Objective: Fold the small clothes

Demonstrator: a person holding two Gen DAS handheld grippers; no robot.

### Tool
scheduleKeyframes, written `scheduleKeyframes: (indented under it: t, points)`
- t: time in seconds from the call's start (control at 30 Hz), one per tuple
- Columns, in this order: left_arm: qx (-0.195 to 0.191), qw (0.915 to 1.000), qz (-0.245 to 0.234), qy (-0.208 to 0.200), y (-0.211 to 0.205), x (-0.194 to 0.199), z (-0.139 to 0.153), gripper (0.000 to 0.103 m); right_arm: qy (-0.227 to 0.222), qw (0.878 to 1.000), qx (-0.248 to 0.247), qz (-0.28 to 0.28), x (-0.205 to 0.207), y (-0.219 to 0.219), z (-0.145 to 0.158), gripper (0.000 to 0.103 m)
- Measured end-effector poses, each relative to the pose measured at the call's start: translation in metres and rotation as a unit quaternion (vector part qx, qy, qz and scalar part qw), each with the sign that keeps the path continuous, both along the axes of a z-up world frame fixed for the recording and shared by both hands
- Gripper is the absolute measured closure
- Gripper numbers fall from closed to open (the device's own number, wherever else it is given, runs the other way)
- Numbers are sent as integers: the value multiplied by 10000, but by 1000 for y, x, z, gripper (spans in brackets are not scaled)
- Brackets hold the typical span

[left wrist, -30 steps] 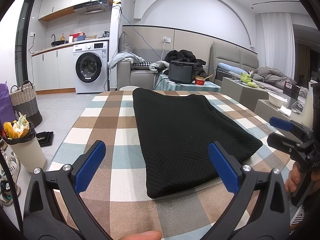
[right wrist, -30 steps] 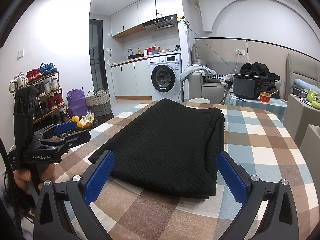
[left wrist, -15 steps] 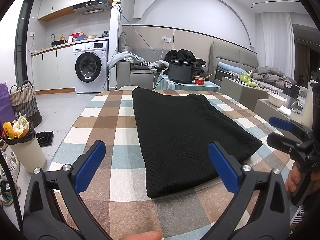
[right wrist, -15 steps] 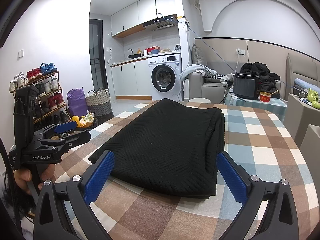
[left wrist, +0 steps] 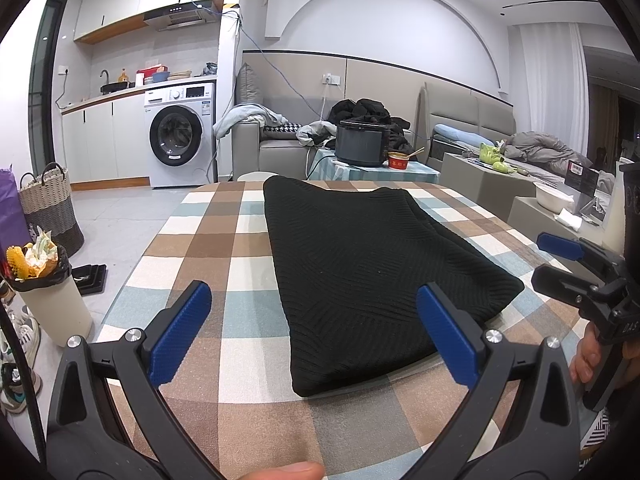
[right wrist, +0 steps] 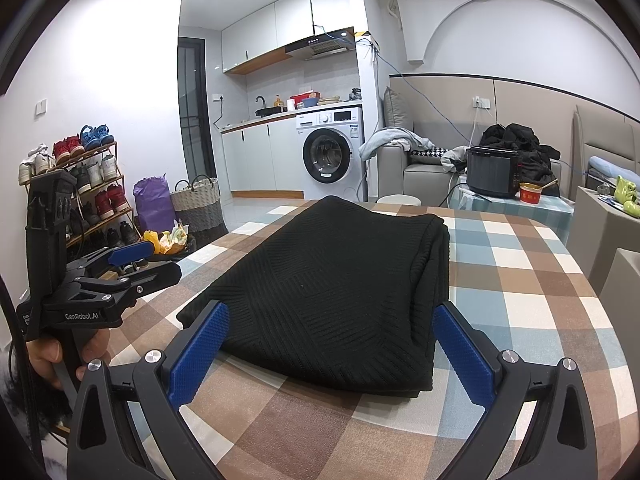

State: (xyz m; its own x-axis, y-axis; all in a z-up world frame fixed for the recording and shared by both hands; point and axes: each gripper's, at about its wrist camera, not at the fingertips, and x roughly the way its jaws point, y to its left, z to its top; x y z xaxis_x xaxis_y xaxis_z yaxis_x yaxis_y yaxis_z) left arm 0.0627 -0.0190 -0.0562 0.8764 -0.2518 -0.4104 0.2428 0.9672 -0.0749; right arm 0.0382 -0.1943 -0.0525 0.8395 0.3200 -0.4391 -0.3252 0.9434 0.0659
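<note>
On the checked tablecloth [left wrist: 208, 240] lies a folded black knit [left wrist: 372, 264]; left gripper [left wrist: 316, 334] & right gripper [right wrist: 328, 352] hover at its near end, jaws wide apart, both holding nothing.

Black knit [left wrist: 372, 264] with a chevron rib pattern, lying on a checked cloth [left wrist: 192, 256] of brown, tan, cream and pale blue squares. Gripper [left wrist: 316, 336] frame is black, pads [left wrist: 182, 332] bright blue with a fine dotted texture. Same on the other gripper [right wrist: 328, 344]: black arms, blue pads [right wrist: 464, 356]. White washer [right wrist: 332, 148] with a dark door, purple bag [right wrist: 150, 204], red bowl [left wrist: 398, 160], beige sofa [left wrist: 280, 152].
</note>
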Motion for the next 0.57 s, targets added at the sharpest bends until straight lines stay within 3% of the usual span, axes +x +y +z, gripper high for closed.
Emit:
scheduleKeyframes:
  t: [0.57]
  points:
    - [20, 10000, 88, 3, 4, 1, -3, 1, 2, 10000, -5, -1, 0, 0, 0, 0]
